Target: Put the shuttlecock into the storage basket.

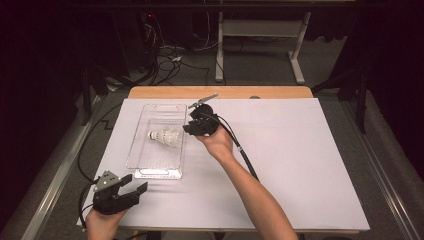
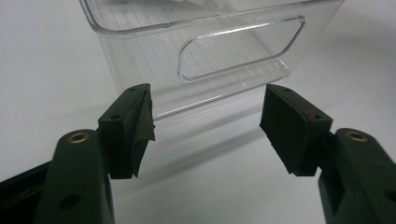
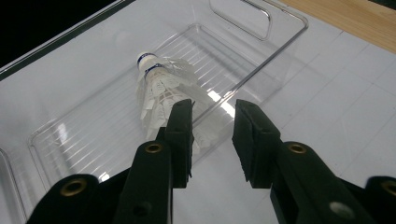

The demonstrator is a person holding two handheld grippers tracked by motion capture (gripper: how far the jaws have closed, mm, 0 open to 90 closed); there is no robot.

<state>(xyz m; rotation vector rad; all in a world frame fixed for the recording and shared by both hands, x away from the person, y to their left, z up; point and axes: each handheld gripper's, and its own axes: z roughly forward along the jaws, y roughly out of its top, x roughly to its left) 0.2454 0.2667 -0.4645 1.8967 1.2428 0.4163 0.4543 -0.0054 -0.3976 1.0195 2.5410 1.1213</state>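
A white feather shuttlecock [image 1: 165,136] [image 3: 161,86] with a blue-banded cork lies on its side inside a clear plastic tray [image 1: 132,150] [image 3: 280,42]. My right gripper [image 1: 188,128] [image 3: 214,109] hovers at the tray's right long wall, jaws apart. One jaw stands over the tray's inside near the feathers, the other outside the wall, and neither pad presses on anything. My left gripper [image 1: 136,182] [image 2: 205,116] rests at the table's near left corner. It is open and empty, and faces the tray's near end wall [image 2: 210,60] with its handle cut-out.
A white sheet [image 1: 290,150] covers the table; bare wood [image 1: 220,92] shows along the far edge. The right gripper's cable [image 1: 245,155] trails along the forearm. Beyond the table, a white desk frame [image 1: 260,30] and loose cables [image 1: 170,57] stand on the floor.
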